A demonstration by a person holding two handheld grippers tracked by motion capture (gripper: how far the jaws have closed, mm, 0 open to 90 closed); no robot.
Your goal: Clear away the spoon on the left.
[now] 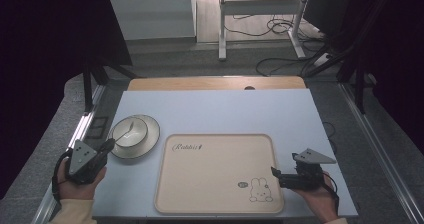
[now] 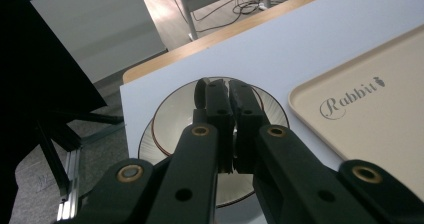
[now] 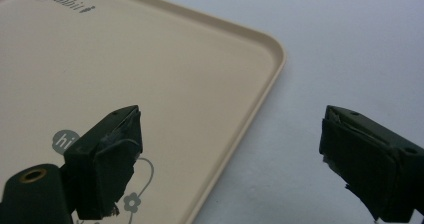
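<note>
my left gripper (image 1: 107, 146) has its jaws pressed together at the near rim of the bowl (image 1: 129, 130), and from the left gripper view they look clamped on that rim, or on the thin spoon handle (image 1: 131, 130) lying across it; i cannot tell which for sure. the bowl sits on a plate (image 1: 150, 134), and both stand just left of the tray (image 1: 215, 204), near its far left corner by the "rabbit" lettering. the tray is bare.

my right gripper (image 1: 275, 173) hangs with its jaws wide apart at the tray's right edge, toward the near corner where the rabbit drawing (image 1: 261, 190) is; one jaw stands over the tray, the other over the table (image 1: 225, 109) beside it, nothing between them.

i judge the step in hand to be lifting the bowl across onto the tray. to do that well i'd keep the clamp firm and the wrist level, since a rim grip lets a bowl swing and the spoon could slide out. lift straight up first so the bowl clears the plate and the tray's raised lip, then carry it low to the right and set it down flat before letting go. if the plate drags along, i'd stop. the right gripper could steady the tray's edge.
</note>
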